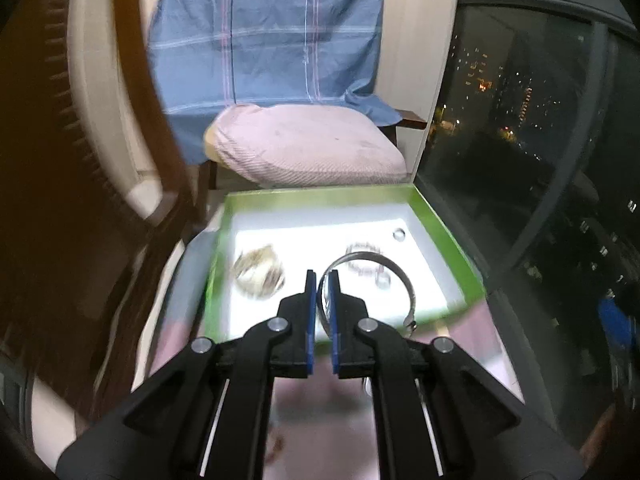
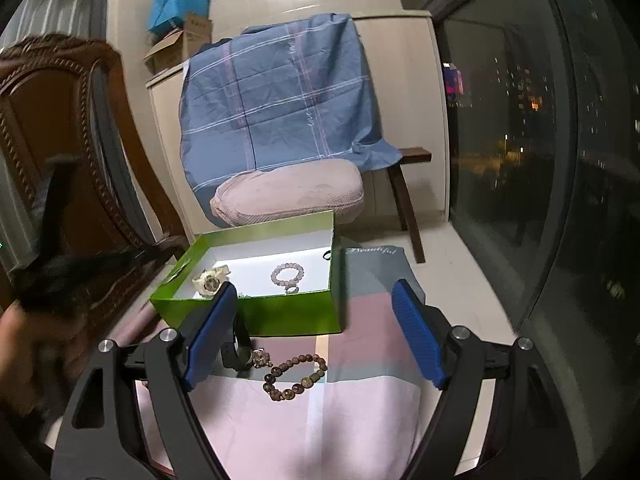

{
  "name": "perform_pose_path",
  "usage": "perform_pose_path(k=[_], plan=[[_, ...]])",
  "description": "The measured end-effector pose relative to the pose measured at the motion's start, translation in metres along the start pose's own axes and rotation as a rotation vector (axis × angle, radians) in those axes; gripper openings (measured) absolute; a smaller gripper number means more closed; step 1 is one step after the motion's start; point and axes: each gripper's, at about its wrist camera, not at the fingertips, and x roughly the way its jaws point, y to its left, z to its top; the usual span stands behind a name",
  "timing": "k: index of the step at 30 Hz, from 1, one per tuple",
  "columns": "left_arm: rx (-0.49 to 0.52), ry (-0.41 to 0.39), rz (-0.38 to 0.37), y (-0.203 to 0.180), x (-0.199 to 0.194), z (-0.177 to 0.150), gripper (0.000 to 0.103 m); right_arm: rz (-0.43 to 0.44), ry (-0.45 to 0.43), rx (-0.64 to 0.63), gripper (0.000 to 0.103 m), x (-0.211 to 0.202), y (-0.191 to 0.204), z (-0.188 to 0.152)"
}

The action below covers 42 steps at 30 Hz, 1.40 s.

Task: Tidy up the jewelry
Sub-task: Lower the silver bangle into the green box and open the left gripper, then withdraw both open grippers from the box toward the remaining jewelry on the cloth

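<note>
My left gripper (image 1: 322, 280) is shut on a thin silver bangle (image 1: 400, 276) and holds it over the open green box (image 1: 320, 194). On the box's white floor lie a pale watch (image 1: 260, 276), a pink bead bracelet (image 1: 362, 258) and a small ring (image 1: 399, 234). In the right wrist view my right gripper (image 2: 315, 290) stands open and holds nothing, above the striped cloth in front of the box (image 2: 280, 312). Below it on the cloth lie a brown bead bracelet (image 2: 296, 376) and a dark watch (image 2: 238, 350), partly hidden behind the left finger.
A pink cushion (image 2: 288, 192) and a blue checked sheet (image 2: 280, 96) sit on a bench behind the box. A carved wooden chair (image 2: 72, 160) stands at the left, and a dark glass window (image 2: 540, 160) runs along the right. A blurred dark shape and a hand (image 2: 24, 344) show at the left edge.
</note>
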Motion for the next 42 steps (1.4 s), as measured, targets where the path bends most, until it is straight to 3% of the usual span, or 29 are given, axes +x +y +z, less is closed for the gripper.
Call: perform_pose_path(k=[2, 3, 4, 6, 9, 10, 15, 17, 24, 27, 42], plan=[[-0.015, 0.031, 0.002, 0.002, 0.033, 0.026, 0.027, 0.001, 0.007, 0.015, 0.078, 0.002, -0.005, 0.002], [-0.030, 0.042, 0.028, 0.005, 0.050, 0.036, 0.069, -0.001, 0.005, 0.017, 0.078, 0.003, -0.007, 0.002], [-0.042, 0.040, 0.053, 0.007, 0.057, 0.040, 0.081, -0.005, 0.005, 0.018, 0.078, 0.004, -0.009, 0.003], [-0.065, 0.033, 0.104, 0.013, 0.062, 0.041, 0.079, -0.004, 0.008, 0.023, 0.078, 0.004, -0.011, 0.002], [-0.041, 0.013, 0.086, 0.015, 0.039, 0.028, 0.081, 0.005, 0.005, 0.018, 0.078, 0.001, -0.012, 0.004], [-0.022, -0.005, 0.084, 0.015, 0.024, 0.018, 0.086, 0.004, -0.001, 0.011, 0.078, 0.000, -0.010, 0.004], [0.016, -0.074, 0.064, 0.020, -0.046, -0.038, 0.093, 0.021, 0.012, -0.019, 0.078, 0.000, 0.000, 0.001], [0.031, -0.166, 0.053, 0.025, -0.074, -0.067, 0.095, 0.020, 0.010, -0.041, 0.078, -0.002, 0.006, 0.000], [0.045, -0.171, 0.113, 0.036, -0.085, -0.125, 0.096, 0.022, 0.006, -0.120, 0.078, -0.007, 0.030, -0.008], [0.046, -0.125, 0.120, 0.039, -0.073, -0.130, 0.096, 0.011, 0.003, -0.144, 0.078, -0.007, 0.037, -0.012], [0.021, -0.170, 0.085, 0.039, -0.084, -0.123, 0.096, -0.054, 0.047, -0.147, 0.078, -0.002, 0.036, -0.024]])
